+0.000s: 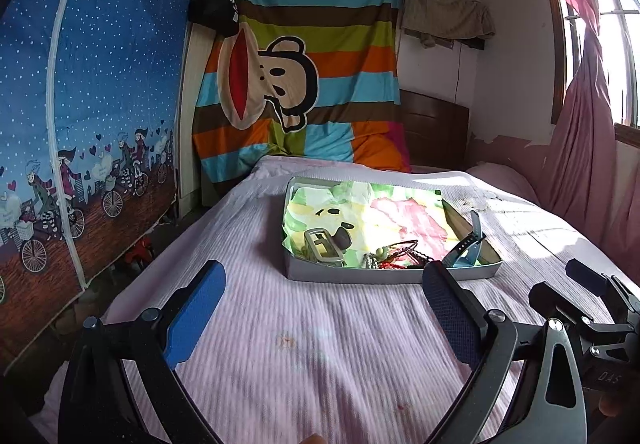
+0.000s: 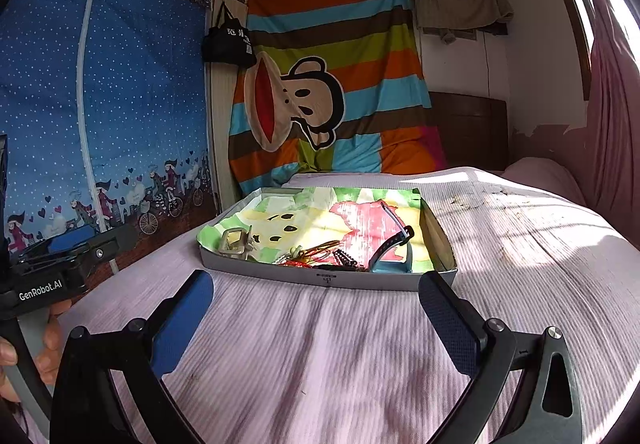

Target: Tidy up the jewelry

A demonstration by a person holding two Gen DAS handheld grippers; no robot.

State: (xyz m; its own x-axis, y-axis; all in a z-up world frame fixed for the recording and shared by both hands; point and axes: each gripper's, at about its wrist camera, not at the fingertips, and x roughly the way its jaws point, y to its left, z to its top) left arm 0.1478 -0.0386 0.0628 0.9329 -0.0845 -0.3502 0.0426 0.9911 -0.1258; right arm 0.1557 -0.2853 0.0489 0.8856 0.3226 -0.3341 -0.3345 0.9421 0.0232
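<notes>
Jewelry (image 2: 320,258) fills the tray (image 2: 328,278) (tool reads "GenRobot.AI"); left tongs (image 1: 324,300), right tongs (image 2: 316,304) wide.

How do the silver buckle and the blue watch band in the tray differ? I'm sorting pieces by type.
The silver buckle is a rigid metallic rectangular frame; the blue watch band is a long flexible strap. The buckle sits at the tray's near left corner, the band near its right wall, one end arching up. Both lie inside the tray, untouched.

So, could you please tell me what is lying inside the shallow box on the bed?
The box holds patterned paper, a metal buckle, red cords with beads and a blue strap. The paper hides the box floor.
</notes>
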